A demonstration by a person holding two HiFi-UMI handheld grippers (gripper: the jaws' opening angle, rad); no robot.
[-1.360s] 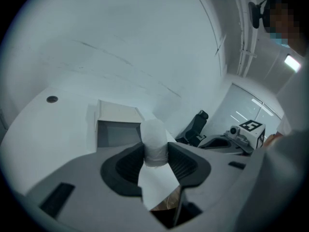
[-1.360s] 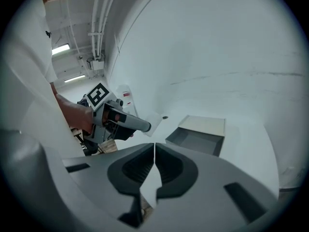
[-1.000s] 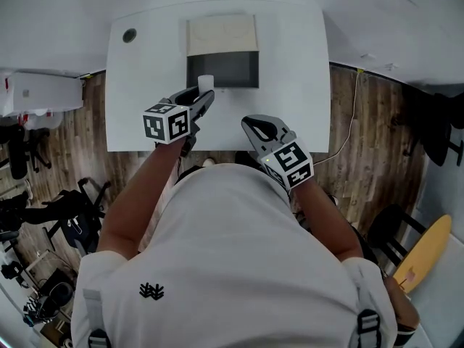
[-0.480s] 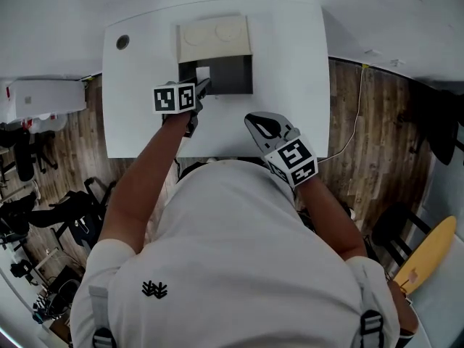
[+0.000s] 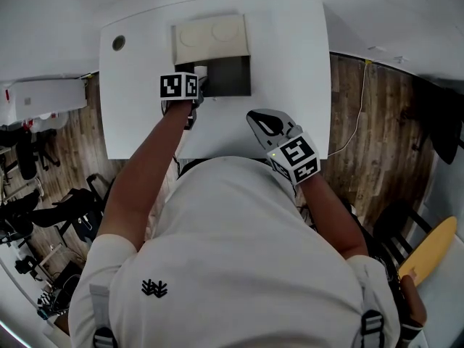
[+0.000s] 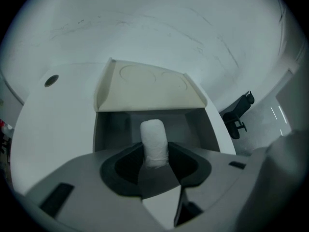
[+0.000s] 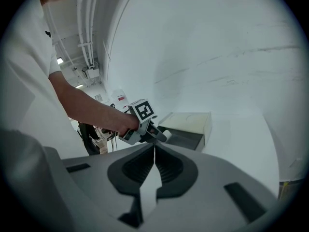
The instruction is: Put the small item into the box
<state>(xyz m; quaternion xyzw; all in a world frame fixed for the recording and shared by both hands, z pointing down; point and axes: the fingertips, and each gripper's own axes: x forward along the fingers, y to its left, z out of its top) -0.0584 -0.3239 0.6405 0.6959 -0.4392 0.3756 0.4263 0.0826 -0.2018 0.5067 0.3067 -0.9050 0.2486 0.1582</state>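
The item (image 6: 153,141), a small white roll with a rough, cloth-like skin, stuck out past the tips of the left tool (image 6: 154,161), its long axis along the jaws, which were clamped on its lower end. It hung at the left side of the open box (image 5: 233,78), apparently over the hollow. The right tool (image 7: 154,148), farther off, was closed and empty above the worktop (image 5: 290,49).

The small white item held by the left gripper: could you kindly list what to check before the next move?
1. Small white cylindrical item clamped between the jaws of the left gripper: ok.
2. Grey box open, beige lid folded back: ok.
3. Item over the box opening: ok, it seems.
4. Box floor free beneath the item: cannot tell, hidden.
5. Right gripper shut, empty, away from the box: ok.
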